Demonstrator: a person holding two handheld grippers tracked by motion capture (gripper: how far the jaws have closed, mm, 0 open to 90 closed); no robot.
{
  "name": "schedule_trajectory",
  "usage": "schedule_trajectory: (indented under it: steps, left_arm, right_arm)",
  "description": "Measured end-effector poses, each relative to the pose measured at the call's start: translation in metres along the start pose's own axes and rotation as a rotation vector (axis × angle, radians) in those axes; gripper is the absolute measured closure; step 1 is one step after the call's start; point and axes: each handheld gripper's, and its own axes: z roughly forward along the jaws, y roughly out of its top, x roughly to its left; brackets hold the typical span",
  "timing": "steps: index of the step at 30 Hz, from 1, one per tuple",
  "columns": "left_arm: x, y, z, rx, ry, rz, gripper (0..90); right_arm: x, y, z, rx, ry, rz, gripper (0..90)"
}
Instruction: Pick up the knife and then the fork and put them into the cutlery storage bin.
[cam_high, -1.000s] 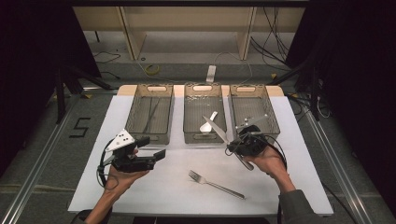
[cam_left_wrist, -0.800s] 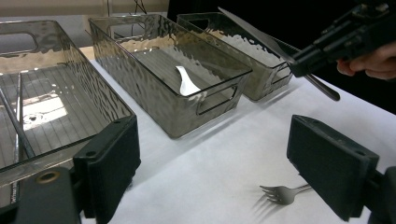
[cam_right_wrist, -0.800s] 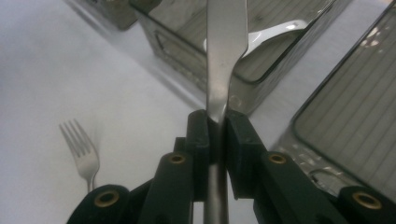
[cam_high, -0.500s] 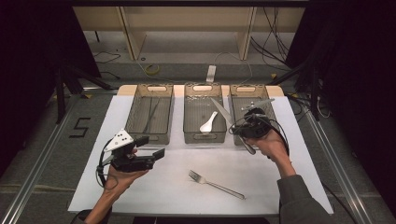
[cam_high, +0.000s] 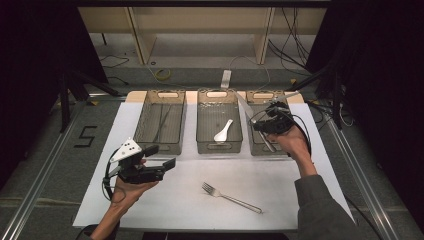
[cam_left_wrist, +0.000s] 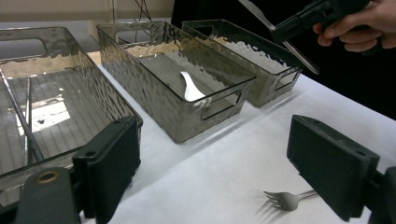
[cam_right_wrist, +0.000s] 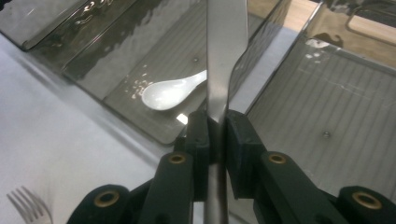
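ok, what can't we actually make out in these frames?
- Utensil clamped in the right gripper: tip cut off by the top edge of the right gripper view; thin and small in the high view, so its type is unclear.
- Fork: handle hidden behind the left gripper's jaw in the left gripper view.
- Thin rods in the left bin: too small to identify.

Laboratory data-recording station. A table (cam_high: 100, 200) covered with a white sheet stands on a grey floor inside a frame of metal rails (cam_high: 40, 180), flanked by black curtains (cam_high: 380, 75). A taped numeral "5" (cam_high: 85, 136) marks the floor off the table's left edge. Loose cables (cam_high: 290, 35) trail beyond the far edge beneath a plain wooden bench (cam_high: 200, 15). Three identical clear bins (cam_high: 218, 146) line the table's far edge.
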Motion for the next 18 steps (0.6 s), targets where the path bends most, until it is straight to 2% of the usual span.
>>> schedule_trajectory:
  steps: [18]
  left_arm:
    - [0.0, 0.0, 0.001, -0.001, -0.004, 0.0, 16.6]
  right_arm:
    - [-0.032, 0.015, 0.01, 0.002, -0.065, 0.109, 81.2]
